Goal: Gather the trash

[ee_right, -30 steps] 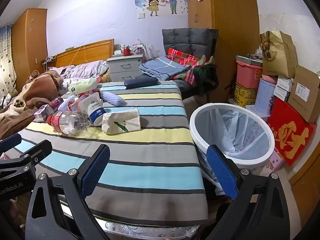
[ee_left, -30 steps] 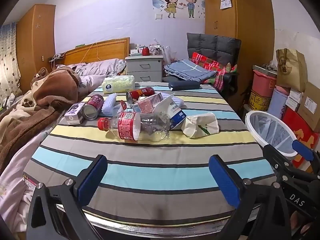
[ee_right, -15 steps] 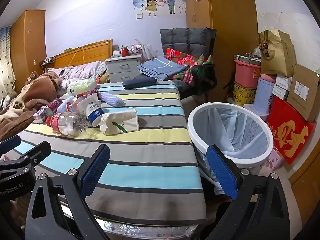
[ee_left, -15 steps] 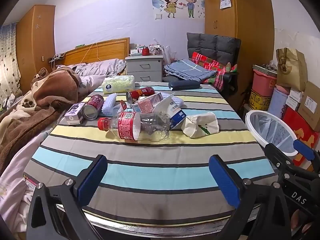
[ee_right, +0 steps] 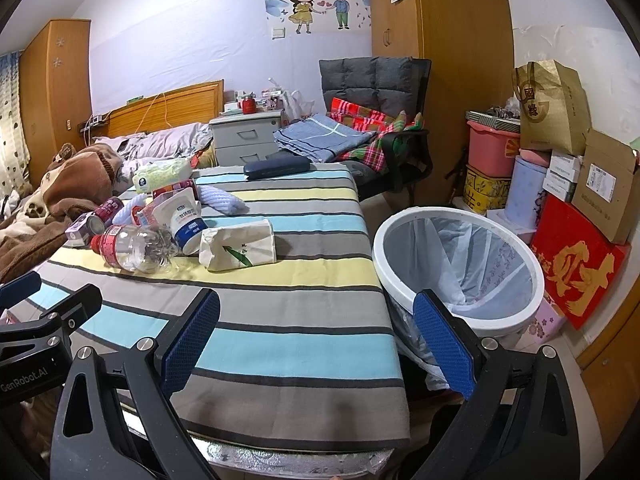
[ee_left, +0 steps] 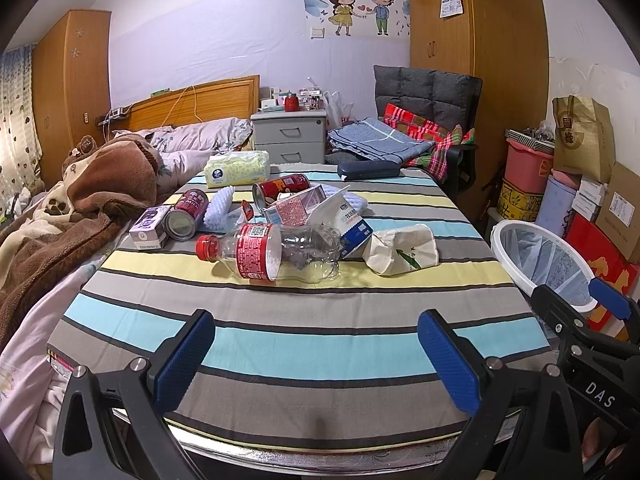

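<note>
While every piece of trash lies on the striped surface (ee_left: 304,344), I judge collection not yet begun: the white bin (ee_right: 456,268) beside the surface's right edge shows only its liner, though its bottom is hidden from me.

Trash inventory, left to right in my left wrist view:
- a small purple carton (ee_left: 150,226), at the surface's left edge;
- a maroon can (ee_left: 187,219) on its side, touching that carton;
- a clear plastic bottle (ee_left: 276,254) with red cap and label, lying flat, nearest to me;
- a red can (ee_left: 282,189) on its side, behind the bottle;
- a pink carton (ee_left: 296,210) and a blue-and-white pouch (ee_left: 352,226), bunched together against the bottle;
- a crumpled white paper bag (ee_left: 402,250), just right of the pouch and closest to the bin.

A tissue pack (ee_left: 236,169) and a dark case (ee_left: 368,169) sit further back; I cannot tell whether they count as trash.

My left gripper (ee_left: 316,356) hovers over the near edge of the surface, level, aimed at the bottle, jaws wide apart and holding nothing. My right gripper (ee_right: 316,338) hovers over the near right corner, between surface and bin, jaws likewise spread and empty. Both are well short of the trash.
</note>
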Available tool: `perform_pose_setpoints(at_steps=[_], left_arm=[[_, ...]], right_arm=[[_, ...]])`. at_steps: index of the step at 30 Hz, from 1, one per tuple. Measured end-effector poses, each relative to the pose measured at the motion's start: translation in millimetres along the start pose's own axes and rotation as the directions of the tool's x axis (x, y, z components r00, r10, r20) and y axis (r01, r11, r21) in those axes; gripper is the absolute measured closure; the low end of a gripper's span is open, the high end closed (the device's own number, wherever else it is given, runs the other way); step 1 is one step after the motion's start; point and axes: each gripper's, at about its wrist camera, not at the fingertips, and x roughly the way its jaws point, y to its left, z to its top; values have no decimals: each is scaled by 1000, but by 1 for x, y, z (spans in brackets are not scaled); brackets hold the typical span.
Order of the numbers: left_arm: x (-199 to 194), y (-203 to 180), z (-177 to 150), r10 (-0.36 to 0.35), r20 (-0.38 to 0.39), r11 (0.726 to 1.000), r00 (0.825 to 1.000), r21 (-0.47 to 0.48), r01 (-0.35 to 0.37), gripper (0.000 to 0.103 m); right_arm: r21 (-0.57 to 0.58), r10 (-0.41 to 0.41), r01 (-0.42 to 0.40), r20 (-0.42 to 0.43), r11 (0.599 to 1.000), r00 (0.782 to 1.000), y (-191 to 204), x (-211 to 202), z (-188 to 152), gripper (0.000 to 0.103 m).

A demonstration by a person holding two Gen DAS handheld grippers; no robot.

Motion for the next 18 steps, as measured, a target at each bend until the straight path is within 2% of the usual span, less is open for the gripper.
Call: perform_pose_setpoints(at_steps=[18], left_arm=[[1,-1,-2,7,3,1000,1000,2,-7,0]], right_arm=[[0,-3,3,0,1000,1000,-1,-1,0,4]])
